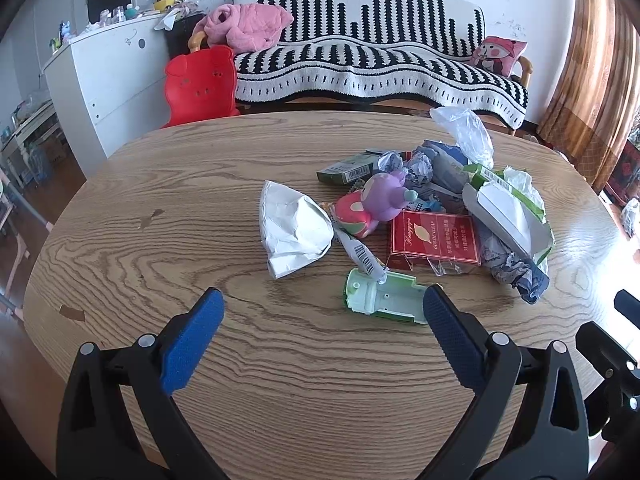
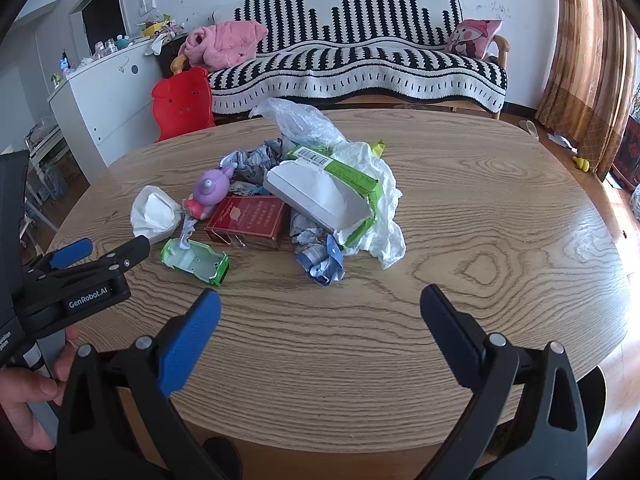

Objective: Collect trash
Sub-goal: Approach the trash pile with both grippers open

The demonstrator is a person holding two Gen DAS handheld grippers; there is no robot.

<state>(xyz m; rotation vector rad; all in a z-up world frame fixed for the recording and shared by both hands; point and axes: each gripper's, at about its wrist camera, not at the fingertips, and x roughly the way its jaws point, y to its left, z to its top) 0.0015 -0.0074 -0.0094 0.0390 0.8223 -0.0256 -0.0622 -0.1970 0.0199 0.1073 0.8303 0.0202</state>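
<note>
A heap of trash lies on the round wooden table [image 1: 200,360]: a crumpled white paper [image 1: 294,232], a red cigarette pack [image 1: 434,242], a green plastic shell [image 1: 382,298], a torn green-and-white box [image 1: 504,212], a clear plastic bag [image 1: 468,132] and crumpled printed wrappers [image 1: 516,272]. A purple toy [image 1: 386,198] lies among them. My left gripper [image 1: 322,306] is open and empty, just short of the green shell. My right gripper [image 2: 320,306] is open and empty, short of the heap [image 2: 320,200]. The left gripper also shows in the right wrist view [image 2: 108,250].
A striped sofa [image 1: 380,60] with a pink garment [image 1: 244,26] and a pink cushion [image 1: 500,54] stands behind the table. A red child's chair [image 1: 200,84] and a white cabinet [image 1: 108,80] stand at the left. A curtain [image 1: 588,60] hangs at the right.
</note>
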